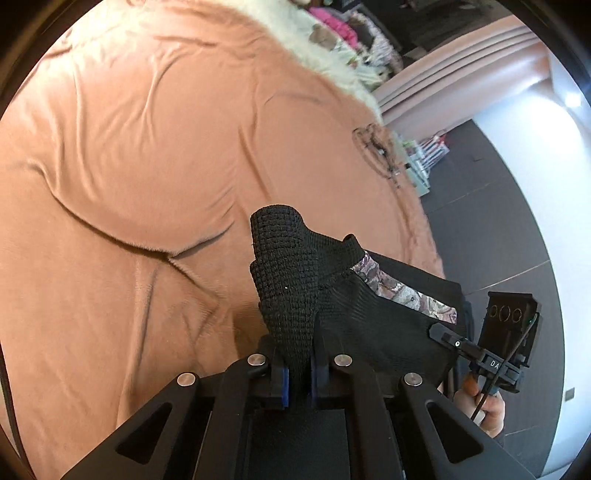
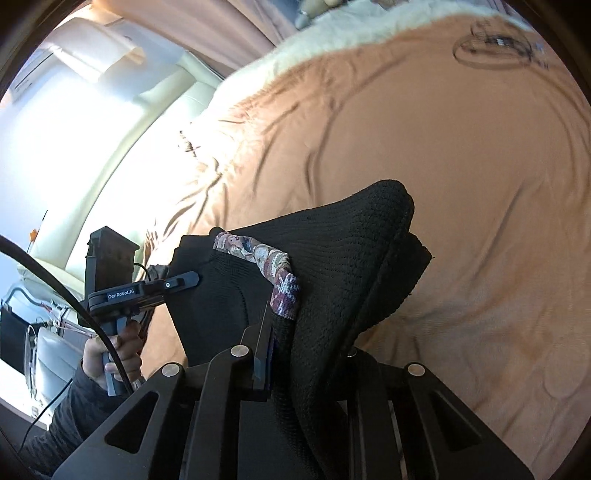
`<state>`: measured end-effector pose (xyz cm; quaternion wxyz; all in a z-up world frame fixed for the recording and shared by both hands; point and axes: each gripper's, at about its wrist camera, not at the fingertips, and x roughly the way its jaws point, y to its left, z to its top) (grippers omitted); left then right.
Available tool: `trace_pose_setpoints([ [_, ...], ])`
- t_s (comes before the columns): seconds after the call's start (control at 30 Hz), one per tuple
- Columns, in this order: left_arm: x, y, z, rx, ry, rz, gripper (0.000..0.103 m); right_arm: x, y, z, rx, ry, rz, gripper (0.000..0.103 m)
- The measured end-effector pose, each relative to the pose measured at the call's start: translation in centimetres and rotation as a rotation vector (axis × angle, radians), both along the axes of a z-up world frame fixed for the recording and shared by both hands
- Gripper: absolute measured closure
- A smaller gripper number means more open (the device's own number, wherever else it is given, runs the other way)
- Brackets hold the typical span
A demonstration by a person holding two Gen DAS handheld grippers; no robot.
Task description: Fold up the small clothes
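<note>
A small black knit garment (image 1: 295, 280) with a floral patterned trim (image 1: 402, 291) hangs stretched between my two grippers above an orange bed cover (image 1: 147, 147). My left gripper (image 1: 299, 380) is shut on one bunched corner of the garment. My right gripper (image 2: 295, 354) is shut on the other corner (image 2: 351, 277), whose fabric drapes over the fingers and hides the right one. The trim (image 2: 273, 266) runs beside it. Each gripper shows in the other's view: the right gripper (image 1: 448, 336) at the garment's right edge, the left gripper (image 2: 184, 280) at its left edge.
The orange bed cover (image 2: 461, 166) fills most of both views, with a dark circular print (image 1: 376, 147) near its far edge. A white fluffy blanket (image 1: 314, 40) and colourful clothes (image 1: 340, 26) lie at the far side. Dark floor (image 1: 498, 221) lies beside the bed.
</note>
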<state>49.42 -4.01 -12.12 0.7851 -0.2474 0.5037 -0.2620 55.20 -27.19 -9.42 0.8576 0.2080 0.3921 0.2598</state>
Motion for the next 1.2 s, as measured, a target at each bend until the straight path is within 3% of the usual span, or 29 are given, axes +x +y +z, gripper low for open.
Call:
trace_pose_setpoints([
  [0.4,-6.5,5.1,9.7,-0.056,-0.177,0.055,0.097,-11.1,4.8,9.1,-0.056,-0.203,0.037,0.092],
  [0.77,-13.0,13.7,17.0,-0.105,-0.325,0.160,0.097,-20.0,8.8,13.4,-0.095,-0.332,0.118,0.092],
  [0.97,-16.0,18.7,18.8,-0.108,-0.366,0.219,0.097,-21.7,12.3,13.8,-0.099,-0.371,0.187,0.092],
  [1.2,-18.8,25.0,19.2,-0.080,-0.393,0.290,0.097,-20.3,18.2,13.4,-0.083,-0.380,0.277,0.092],
])
